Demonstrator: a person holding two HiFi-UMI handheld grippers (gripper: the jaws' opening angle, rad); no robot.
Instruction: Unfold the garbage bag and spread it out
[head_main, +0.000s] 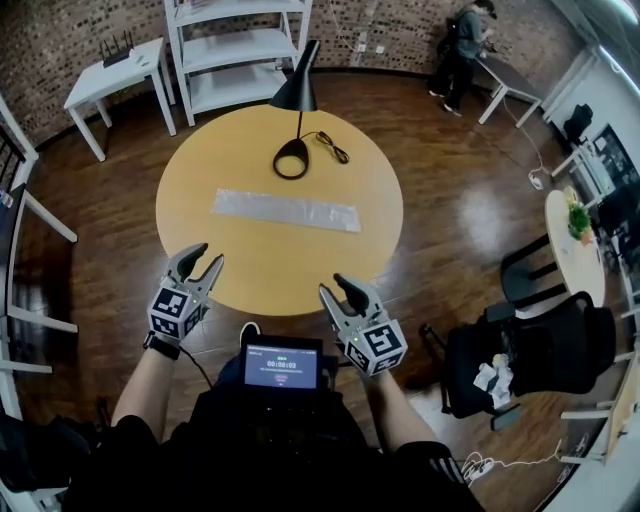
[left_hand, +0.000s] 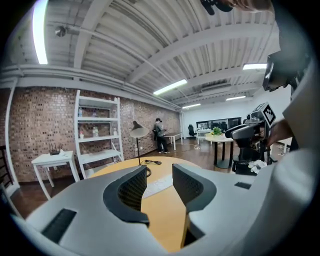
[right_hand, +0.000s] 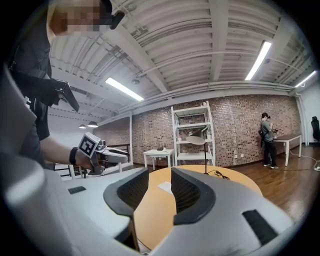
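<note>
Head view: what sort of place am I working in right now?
Likely an open office or studio workspace: a brick wall behind a white shelf unit, a white desk at the edge, a black office chair, and a round wooden table with a desk lamp.

left gripper (head_main: 208, 255), right gripper (head_main: 332, 284): grey, black jaws | black-white marker cubes (head_main: 172, 311) (head_main: 378, 347) | black top (head_main: 250, 450), black wristband (head_main: 160, 346)
</note>
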